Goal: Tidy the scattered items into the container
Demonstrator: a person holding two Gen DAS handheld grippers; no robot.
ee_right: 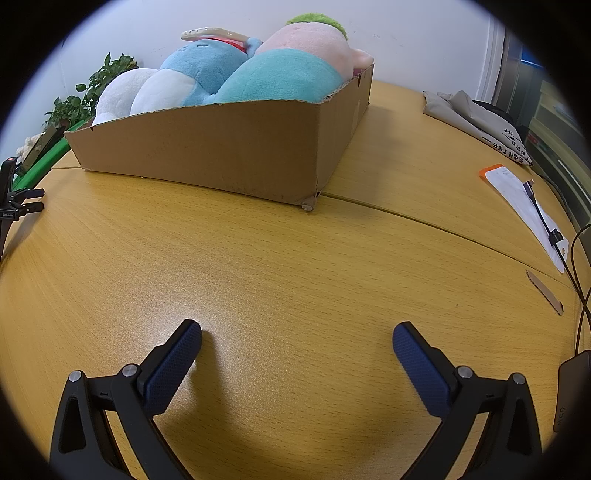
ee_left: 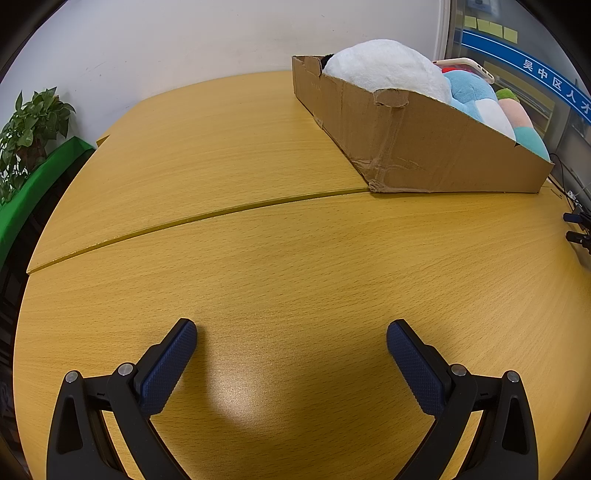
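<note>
I hold both claws, left (ee_left: 291,334) and right (ee_right: 297,336), spread and empty over the tabletop (ee_left: 258,258); the plush toys (ee_right: 236,74) in the box (ee_right: 221,147) look soft, light, best pinched mid-body.

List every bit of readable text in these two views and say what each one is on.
"吴中区人才": white characters on the blue band across the glass partition, cut off at the frame edge.
"65": partial digits on the dark device at the right table edge, rest hidden.
Grey cloth: dark printed characters, too blurred to read.
Yellow sticky notes: no legible writing.
Cardboard box: no text visible.
</note>
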